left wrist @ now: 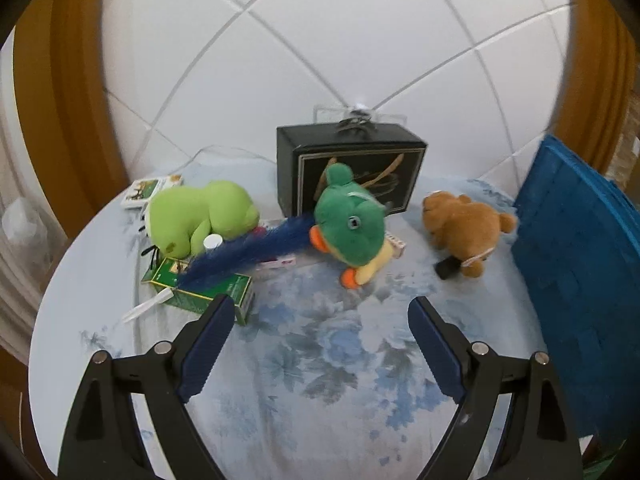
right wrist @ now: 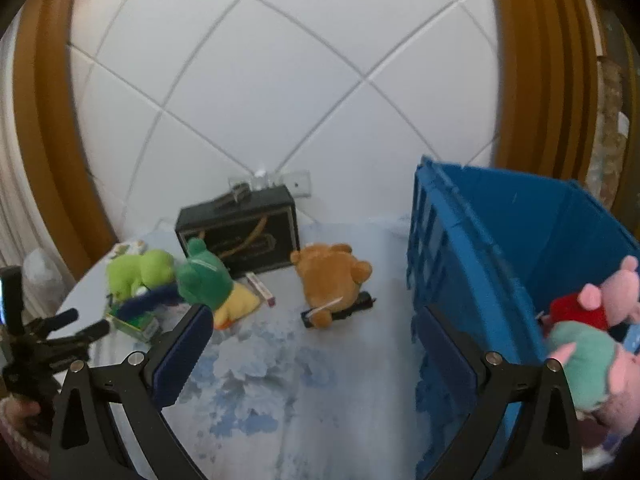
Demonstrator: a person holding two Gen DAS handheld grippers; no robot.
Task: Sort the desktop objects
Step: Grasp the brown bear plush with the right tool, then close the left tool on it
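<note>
A green duck plush (left wrist: 350, 226) (right wrist: 208, 280) lies mid-table, a blue feather (left wrist: 248, 252) beside it. Left of it sits a light green plush (left wrist: 200, 216) (right wrist: 138, 270) over a green carton (left wrist: 204, 290). A brown bear plush (left wrist: 466, 230) (right wrist: 330, 280) lies to the right, on a black stick (right wrist: 352, 308). My left gripper (left wrist: 320, 310) stands open over the cloth, short of the duck, nothing between its fingers. My right gripper (right wrist: 316, 318) is open too, in front of the bear. The left gripper (right wrist: 86, 322) shows at the right wrist view's left edge.
A blue crate (left wrist: 576, 264) (right wrist: 500, 248) stands at the right, holding pink plush toys (right wrist: 588, 344). A black box (left wrist: 352, 168) (right wrist: 240, 236) stands at the back by the tiled wall. Card packs (left wrist: 148, 190), a pink lipstick box (right wrist: 262, 288) and a white spoon (left wrist: 146, 308) lie about the floral tablecloth (left wrist: 320, 360).
</note>
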